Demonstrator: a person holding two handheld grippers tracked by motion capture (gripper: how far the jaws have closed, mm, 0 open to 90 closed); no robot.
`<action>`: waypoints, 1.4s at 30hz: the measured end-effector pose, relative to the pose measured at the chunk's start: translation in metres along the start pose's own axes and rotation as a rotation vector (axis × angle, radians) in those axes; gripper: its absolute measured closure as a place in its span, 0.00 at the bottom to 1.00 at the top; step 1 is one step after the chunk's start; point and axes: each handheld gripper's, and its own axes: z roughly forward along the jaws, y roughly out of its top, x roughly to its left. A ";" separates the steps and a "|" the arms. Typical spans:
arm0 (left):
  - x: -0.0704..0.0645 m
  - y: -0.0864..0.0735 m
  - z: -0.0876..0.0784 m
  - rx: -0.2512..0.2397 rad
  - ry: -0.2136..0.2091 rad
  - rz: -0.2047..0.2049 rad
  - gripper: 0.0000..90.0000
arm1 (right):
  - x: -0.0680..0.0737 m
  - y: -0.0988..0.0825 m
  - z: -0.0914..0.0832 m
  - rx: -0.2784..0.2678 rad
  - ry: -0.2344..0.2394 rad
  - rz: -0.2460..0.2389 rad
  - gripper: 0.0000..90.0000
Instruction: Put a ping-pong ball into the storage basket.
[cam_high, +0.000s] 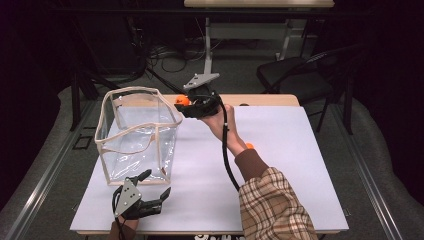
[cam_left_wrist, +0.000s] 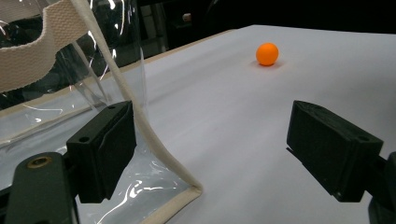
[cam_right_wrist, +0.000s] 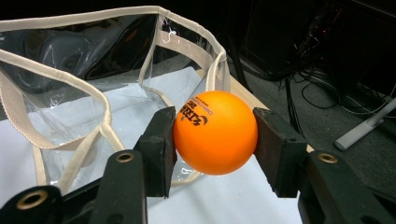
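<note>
A clear plastic bag (cam_high: 137, 132) with cream fabric trim stands open on the white table (cam_high: 280, 150) at the left. My right gripper (cam_high: 181, 106) is shut on an orange ball (cam_high: 182, 100) just beside the bag's far right top corner; in the right gripper view the orange ball (cam_right_wrist: 215, 132) sits squeezed between both jaws with the bag (cam_right_wrist: 88, 88) behind it. A second orange ball (cam_high: 249, 146) lies on the table beside the right forearm, also seen as the second ball (cam_left_wrist: 267, 53) in the left gripper view. My left gripper (cam_high: 156, 186) rests open near the bag's front corner (cam_left_wrist: 187, 186).
The table's wooden far edge (cam_high: 260, 99) shows behind the white sheet. A black chair (cam_high: 300, 72) and table legs with cables (cam_high: 170, 57) stand beyond. The right forearm in a plaid sleeve (cam_high: 272, 205) crosses the table's middle.
</note>
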 end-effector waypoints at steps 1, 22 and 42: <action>0.000 0.000 0.000 0.000 0.000 0.000 0.18 | 0.002 0.002 0.001 -0.001 0.005 -0.001 0.57; 0.000 0.000 0.000 -0.002 -0.002 -0.003 0.18 | 0.014 0.011 0.021 0.019 0.032 -0.016 0.57; 0.000 0.000 0.000 -0.001 -0.003 -0.002 0.18 | 0.018 0.011 0.038 0.060 0.040 -0.010 0.57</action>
